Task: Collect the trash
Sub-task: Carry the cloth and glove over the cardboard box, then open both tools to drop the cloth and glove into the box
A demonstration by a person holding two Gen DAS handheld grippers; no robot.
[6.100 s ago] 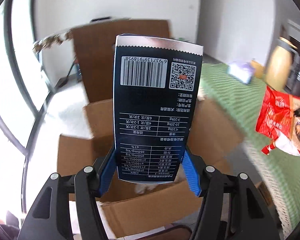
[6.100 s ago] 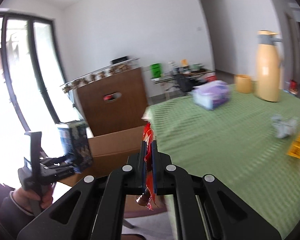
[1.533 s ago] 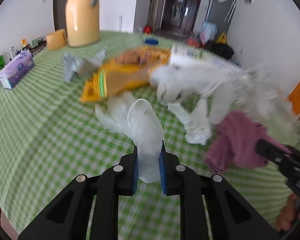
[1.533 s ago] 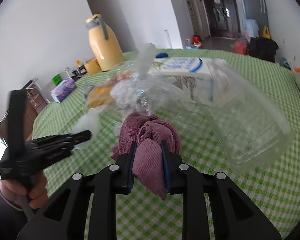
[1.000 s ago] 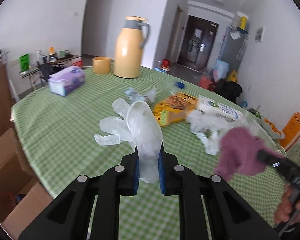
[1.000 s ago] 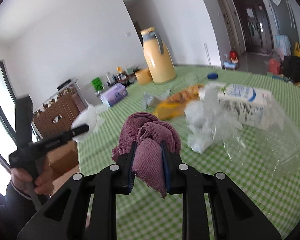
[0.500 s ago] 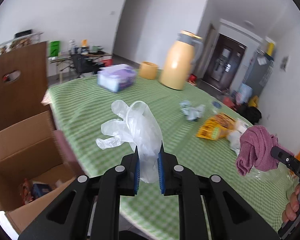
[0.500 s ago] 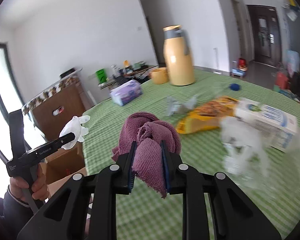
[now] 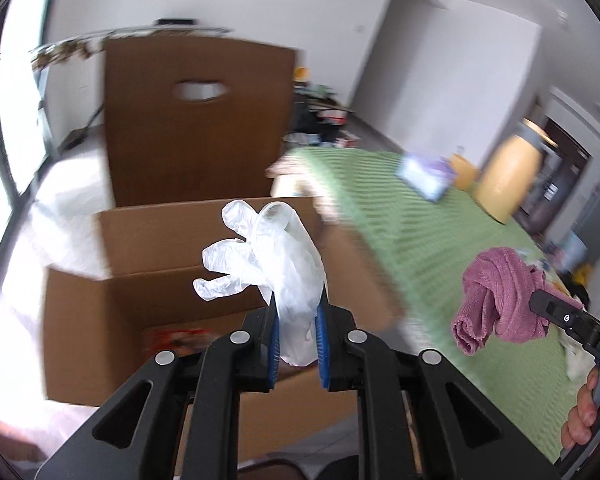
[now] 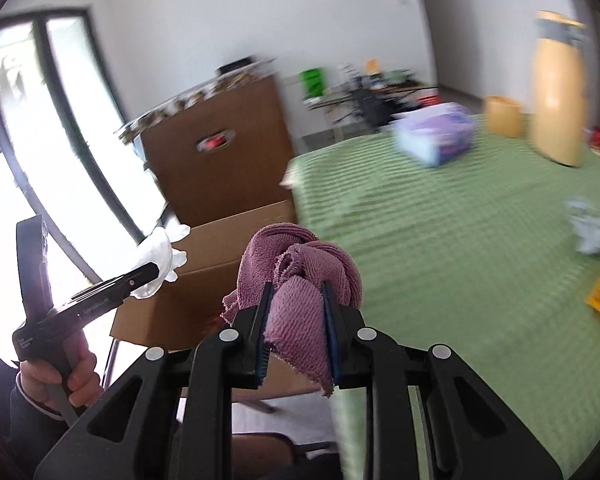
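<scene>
We pinch a white glove in our left gripper, its long axis upright, fingers splayed left above the open cardboard box. Our right gripper clamps a bunched purple cloth beside the green table.

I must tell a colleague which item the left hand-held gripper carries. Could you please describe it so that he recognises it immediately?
Start at the open cardboard box standing beside the green checked table. In front of it, the left hand-held gripper is shut on a thin, translucent white disposable glove with limp fingers. The other carried item, in the right hand-held gripper, is a thick mauve cloth.
</scene>
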